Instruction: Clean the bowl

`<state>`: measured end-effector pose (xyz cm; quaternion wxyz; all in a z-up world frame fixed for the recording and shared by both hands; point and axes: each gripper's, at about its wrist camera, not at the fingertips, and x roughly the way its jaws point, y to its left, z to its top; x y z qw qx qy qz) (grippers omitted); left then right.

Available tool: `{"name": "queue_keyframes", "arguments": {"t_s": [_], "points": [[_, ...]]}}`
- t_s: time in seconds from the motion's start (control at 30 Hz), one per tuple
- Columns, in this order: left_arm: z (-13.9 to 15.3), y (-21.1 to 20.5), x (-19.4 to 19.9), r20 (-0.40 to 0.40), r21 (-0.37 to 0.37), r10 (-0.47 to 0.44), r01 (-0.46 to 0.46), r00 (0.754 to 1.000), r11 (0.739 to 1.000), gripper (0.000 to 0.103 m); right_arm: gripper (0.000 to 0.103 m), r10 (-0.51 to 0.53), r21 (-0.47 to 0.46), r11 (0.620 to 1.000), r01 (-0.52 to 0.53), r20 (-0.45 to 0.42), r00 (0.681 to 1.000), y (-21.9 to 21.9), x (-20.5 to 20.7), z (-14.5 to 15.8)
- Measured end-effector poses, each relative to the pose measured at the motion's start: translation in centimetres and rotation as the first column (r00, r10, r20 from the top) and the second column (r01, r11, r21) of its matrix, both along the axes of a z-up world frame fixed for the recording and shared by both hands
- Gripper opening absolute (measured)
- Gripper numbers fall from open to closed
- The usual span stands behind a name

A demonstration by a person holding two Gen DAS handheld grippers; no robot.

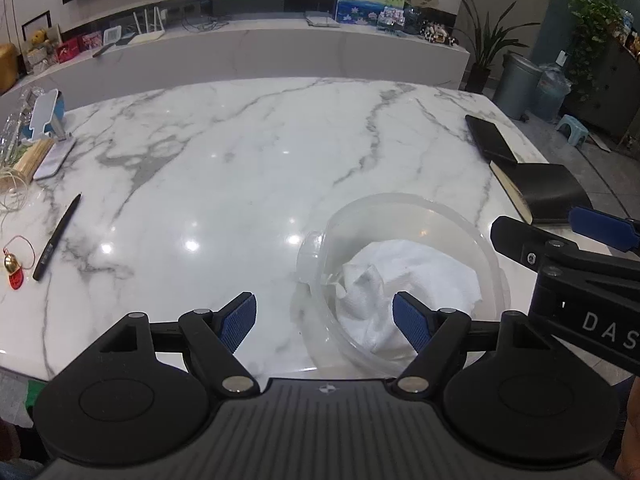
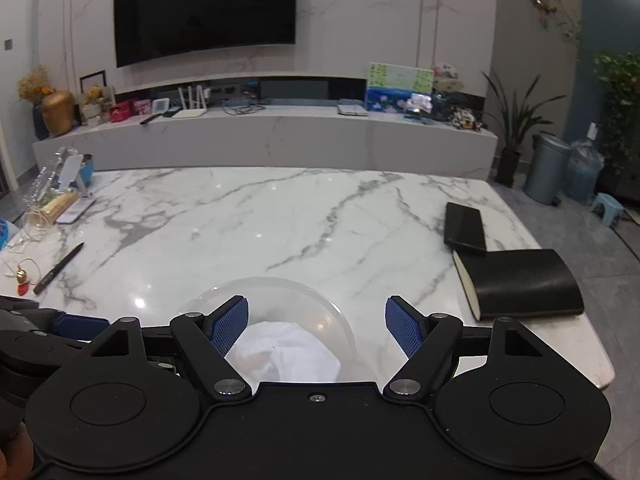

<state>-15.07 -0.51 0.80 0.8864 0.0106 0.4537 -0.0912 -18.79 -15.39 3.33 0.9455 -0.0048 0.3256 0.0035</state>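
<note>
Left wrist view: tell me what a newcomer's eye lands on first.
A clear bowl lies tipped on its side at the near edge of the marble table, a crumpled white cloth inside it. The left hand-held gripper stands open before it. Two black notebooks lie to the right, a black pen far left.

Glossy marble table point(image 2: 280, 216), wall-mounted dark television point(image 2: 204, 10), long white console point(image 2: 280, 136), perhaps grey-tiled floor point(image 2: 624, 280).

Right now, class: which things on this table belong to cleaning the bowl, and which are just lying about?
For the job:
bowl
white cloth inside it

Lying about:
pen
two black notebooks
phone
red charm
</note>
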Motion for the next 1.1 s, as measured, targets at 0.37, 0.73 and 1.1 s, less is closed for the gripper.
{"name": "queue_keyframes", "arguments": {"t_s": [0.37, 0.73, 1.1], "points": [[0.2, 0.1, -0.1, 0.040, 0.058, 0.064, -0.066, 0.997, 0.996, 0.074, 0.074, -0.068, -0.048, 0.997, 0.067, -0.017, 0.998, 0.3, 0.0, -0.5], [0.0, 0.0, 0.0, 0.035, 0.076, 0.067, -0.069, 0.997, 0.995, 0.074, 0.074, -0.060, -0.086, 0.995, 0.054, -0.065, 0.996, 0.8, -0.1, -1.6], [-0.5, -0.2, 0.0, 0.012, 0.072, 0.056, -0.057, 0.998, 0.996, 0.074, 0.074, -0.063, -0.081, 0.995, 0.056, -0.089, 0.994, 1.0, -0.3, -1.9]]}}
